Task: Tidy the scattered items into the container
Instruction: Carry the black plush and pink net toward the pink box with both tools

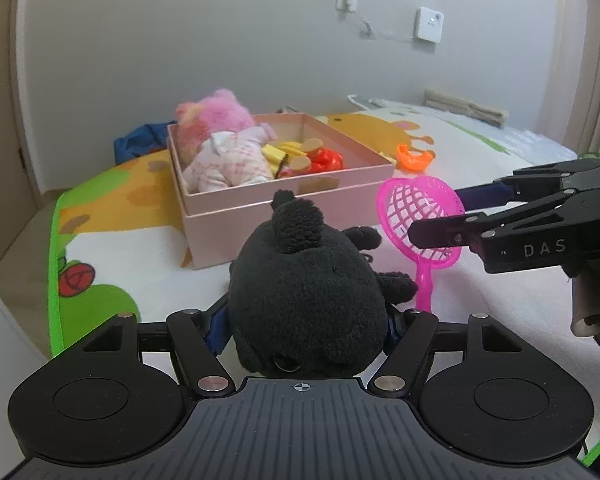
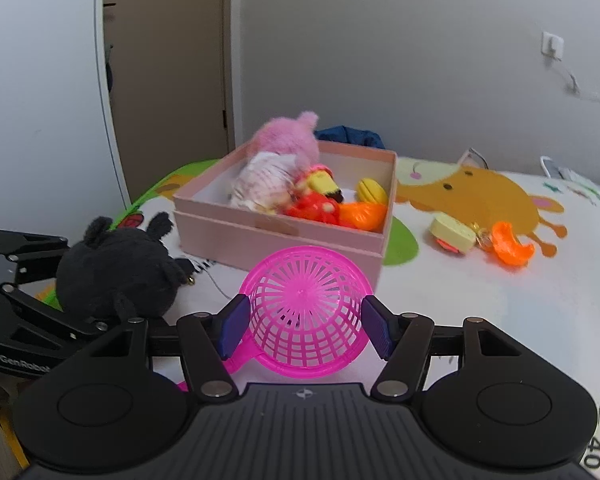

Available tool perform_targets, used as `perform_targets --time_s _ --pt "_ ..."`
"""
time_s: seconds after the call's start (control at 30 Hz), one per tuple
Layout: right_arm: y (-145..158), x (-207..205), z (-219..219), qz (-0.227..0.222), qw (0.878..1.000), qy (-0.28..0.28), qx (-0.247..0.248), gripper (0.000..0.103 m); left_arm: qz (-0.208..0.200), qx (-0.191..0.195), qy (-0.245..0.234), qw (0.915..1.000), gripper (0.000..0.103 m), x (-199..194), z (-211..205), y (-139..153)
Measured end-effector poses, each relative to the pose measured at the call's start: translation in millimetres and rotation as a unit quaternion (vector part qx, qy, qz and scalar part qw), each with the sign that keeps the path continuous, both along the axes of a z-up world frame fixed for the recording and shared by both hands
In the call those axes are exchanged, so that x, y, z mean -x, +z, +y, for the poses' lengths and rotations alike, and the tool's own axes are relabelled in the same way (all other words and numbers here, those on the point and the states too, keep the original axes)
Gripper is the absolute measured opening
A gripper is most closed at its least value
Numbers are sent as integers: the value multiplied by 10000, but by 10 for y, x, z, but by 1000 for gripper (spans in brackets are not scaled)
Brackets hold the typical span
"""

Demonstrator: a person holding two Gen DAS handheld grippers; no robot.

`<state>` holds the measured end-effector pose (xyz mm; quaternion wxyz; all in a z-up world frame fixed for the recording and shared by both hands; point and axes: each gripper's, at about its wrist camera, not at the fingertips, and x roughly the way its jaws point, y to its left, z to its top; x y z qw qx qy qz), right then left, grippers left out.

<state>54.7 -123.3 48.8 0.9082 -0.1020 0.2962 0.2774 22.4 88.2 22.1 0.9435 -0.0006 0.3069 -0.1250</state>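
Two grippers shared the scene, each with a toy between its fingers. The play mat (image 1: 148,248), a soft sheet printed with an orange animal, a red rose and a green border, filled the lower half of both views. On it, at mid-frame, sat the pink cardboard box (image 1: 260,208), square and matte, already holding a fuzzy pink-haired doll (image 1: 224,148) in a checked outfit plus glossy plastic food in yellow, red and orange. A crumpled blue cloth (image 1: 134,142) lay behind the box's far left corner. Low in the left wrist view, the left gripper (image 1: 308,328) was clamped on the black plush toy (image 1: 308,292), round and nubby, which hid most of the box's near wall. In the right wrist view's lower centre, the right gripper (image 2: 304,328) clasped the pink strainer (image 2: 304,316), a domed plastic mesh with a flat handle, its rim overlapping the box's near edge. Smallest, on the mat at the right of that view, lay an orange plastic slice (image 2: 512,246) just beside a pale yellow round piece (image 2: 454,234).
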Motion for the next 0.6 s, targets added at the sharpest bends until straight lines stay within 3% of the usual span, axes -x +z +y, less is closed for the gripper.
perform_targets --time_s 0.4,0.6 --pt "119 3 218 -116 9993 350 -30 62 -146 84 -21 9999 73 -73 59 48" --pt "275 -146 140 -338 9989 176 -260 61 -235 312 47 9992 73 -52 171 104"
